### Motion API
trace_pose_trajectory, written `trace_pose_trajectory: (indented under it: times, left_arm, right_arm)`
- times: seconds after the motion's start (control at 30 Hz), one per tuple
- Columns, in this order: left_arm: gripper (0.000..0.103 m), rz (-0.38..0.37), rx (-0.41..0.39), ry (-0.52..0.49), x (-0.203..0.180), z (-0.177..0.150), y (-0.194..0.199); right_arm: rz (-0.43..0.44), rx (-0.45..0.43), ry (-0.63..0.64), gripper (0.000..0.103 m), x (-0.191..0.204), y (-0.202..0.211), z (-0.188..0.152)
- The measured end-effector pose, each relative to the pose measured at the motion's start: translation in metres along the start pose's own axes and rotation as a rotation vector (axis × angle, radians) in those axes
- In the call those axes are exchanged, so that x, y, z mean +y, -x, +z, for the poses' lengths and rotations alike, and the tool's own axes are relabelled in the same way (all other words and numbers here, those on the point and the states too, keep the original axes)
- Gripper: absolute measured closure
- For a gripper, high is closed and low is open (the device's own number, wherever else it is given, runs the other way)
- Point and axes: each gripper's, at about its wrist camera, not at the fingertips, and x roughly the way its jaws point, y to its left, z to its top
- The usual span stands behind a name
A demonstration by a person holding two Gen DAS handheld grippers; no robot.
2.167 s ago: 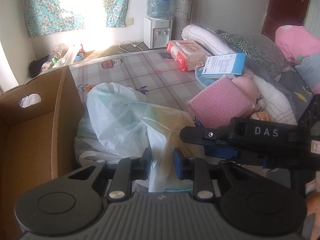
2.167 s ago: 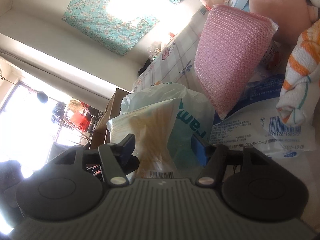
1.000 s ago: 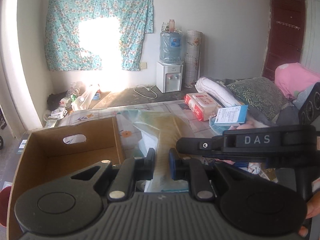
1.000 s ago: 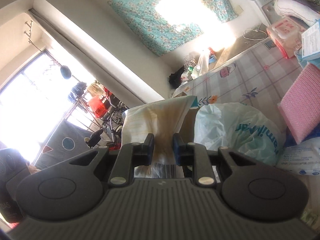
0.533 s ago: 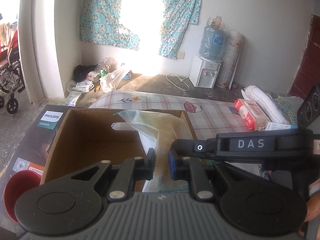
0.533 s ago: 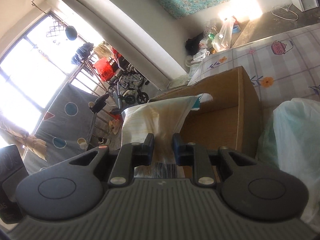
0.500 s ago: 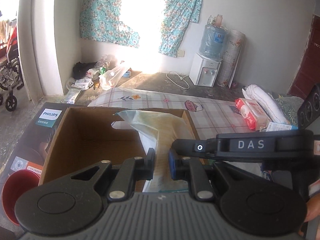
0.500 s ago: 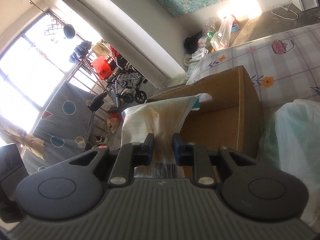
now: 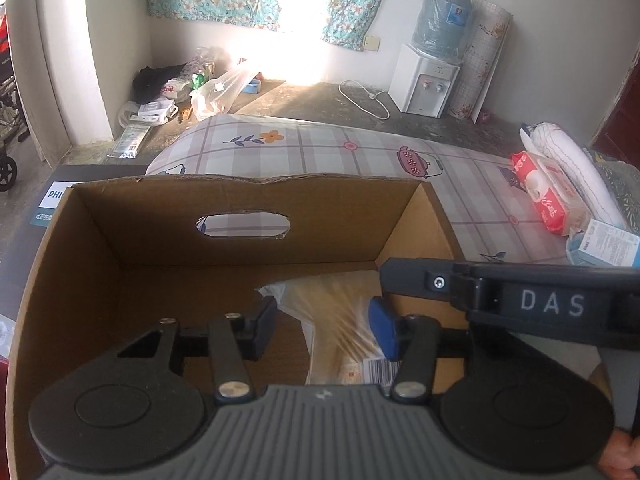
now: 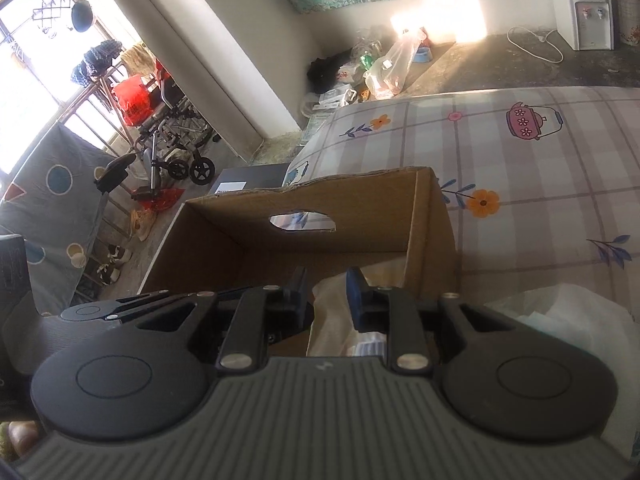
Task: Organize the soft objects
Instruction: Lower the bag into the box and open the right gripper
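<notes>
Item: clear packet (image 9: 340, 320) (pale strands inside, barcode end nearest), inside cardboard box (image 9: 240, 200) on the bed. Left claw (image 9: 322, 326): jaws opening, pads off the packet between them. Right claw (image 10: 326, 292): clamped on the packet's edge. Handling: lower flat to the box floor, release right, withdraw upward clear of walls.

1. A lived-in room of a home, used as a bedroom: a bed (image 9: 360, 152) covered in a checked sheet with printed flowers and teapots.
2. A floral curtain (image 9: 352, 0) hangs over a sunlit window.
3. A water dispenser (image 9: 424, 80) stands on the bare concrete floor (image 9: 320, 100) by the wall.
4. A wheelchair (image 10: 176, 140) and hanging laundry (image 10: 100, 60) sit near the barred window.
</notes>
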Motion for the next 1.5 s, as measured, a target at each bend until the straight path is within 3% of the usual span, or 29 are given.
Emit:
trace_pose_trajectory:
  times: [0.17, 0.4, 0.47, 0.53, 0.6, 0.93, 1.0, 1.03, 1.1, 1.3, 1.5]
  left_arm:
    - [0.050, -0.001, 0.029, -0.019, 0.000, -0.004, -0.011]
    - [0.054, -0.023, 0.132, -0.032, -0.004, -0.010, -0.028]
    - [0.060, -0.008, 0.165, -0.048, -0.008, -0.010, -0.036]
    - [0.075, 0.015, 0.202, -0.060, -0.011, -0.011, -0.046]
    - [0.083, 0.027, 0.245, -0.047, -0.012, -0.010, -0.060]
    - [0.083, 0.054, 0.205, -0.007, -0.012, 0.010, -0.076]
    - [0.075, 0.069, 0.187, -0.007, -0.014, 0.010, -0.072]
    - [0.060, 0.081, 0.180, -0.006, -0.015, 0.009, -0.068]
    - [0.040, 0.091, 0.158, -0.003, -0.016, 0.008, -0.057]
    - [0.031, 0.114, 0.046, -0.028, -0.024, 0.002, 0.004]
    - [0.017, 0.048, -0.130, -0.062, -0.056, -0.011, 0.084]
  right_arm:
    - [0.013, -0.002, -0.005, 0.082, -0.011, -0.004, 0.000]
    - [0.061, -0.037, -0.011, 0.082, -0.014, 0.009, 0.004]
    - [0.073, -0.056, -0.011, 0.082, -0.015, 0.016, 0.004]
    - [0.086, -0.068, -0.028, 0.082, -0.019, 0.021, 0.003]
    - [0.098, -0.075, -0.044, 0.082, -0.024, 0.024, 0.001]
    - [0.145, -0.094, -0.116, 0.082, -0.049, 0.030, -0.008]
    - [0.149, -0.096, -0.134, 0.082, -0.056, 0.031, -0.010]
    - [0.149, -0.098, -0.142, 0.082, -0.058, 0.033, -0.012]
    - [0.155, -0.106, -0.156, 0.081, -0.061, 0.040, -0.017]
    - [0.165, -0.158, -0.172, 0.079, -0.070, 0.081, -0.031]
    - [0.130, -0.238, -0.170, 0.076, -0.085, 0.143, -0.059]
